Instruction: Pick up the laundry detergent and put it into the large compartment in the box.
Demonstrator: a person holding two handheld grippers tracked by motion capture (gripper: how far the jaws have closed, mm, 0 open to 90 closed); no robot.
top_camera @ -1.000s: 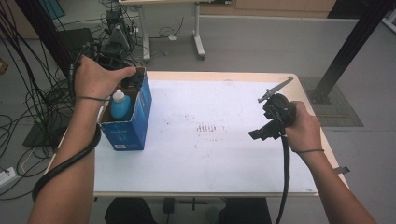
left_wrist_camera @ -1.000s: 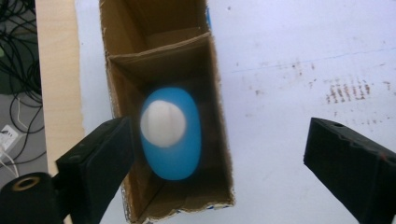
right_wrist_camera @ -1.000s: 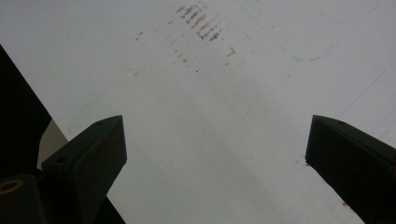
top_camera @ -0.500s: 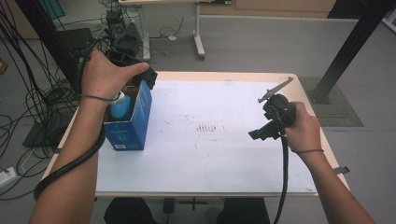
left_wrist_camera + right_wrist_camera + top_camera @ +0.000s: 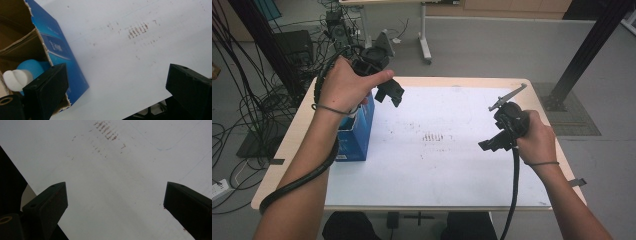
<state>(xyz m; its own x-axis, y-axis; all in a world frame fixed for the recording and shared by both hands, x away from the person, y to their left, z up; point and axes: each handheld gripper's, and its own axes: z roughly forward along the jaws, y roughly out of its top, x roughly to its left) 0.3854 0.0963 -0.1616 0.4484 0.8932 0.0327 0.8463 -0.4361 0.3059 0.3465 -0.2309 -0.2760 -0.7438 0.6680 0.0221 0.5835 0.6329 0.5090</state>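
Your left hand-held gripper [image 5: 395,93] hung at the upper left of the high view, jaws spread wide and empty, above the open blue box [image 5: 360,131]. Your right hand-held gripper [image 5: 492,145] hovered at the right, also open and empty, over the white sheet [image 5: 437,165] on the bench [image 5: 294,145]. You seemed between steps; likely next came reaching for the blue bottle [image 5: 30,68] with its white cap [image 5: 13,79], standing inside the box. The torn cardboard flap crowded that approach.
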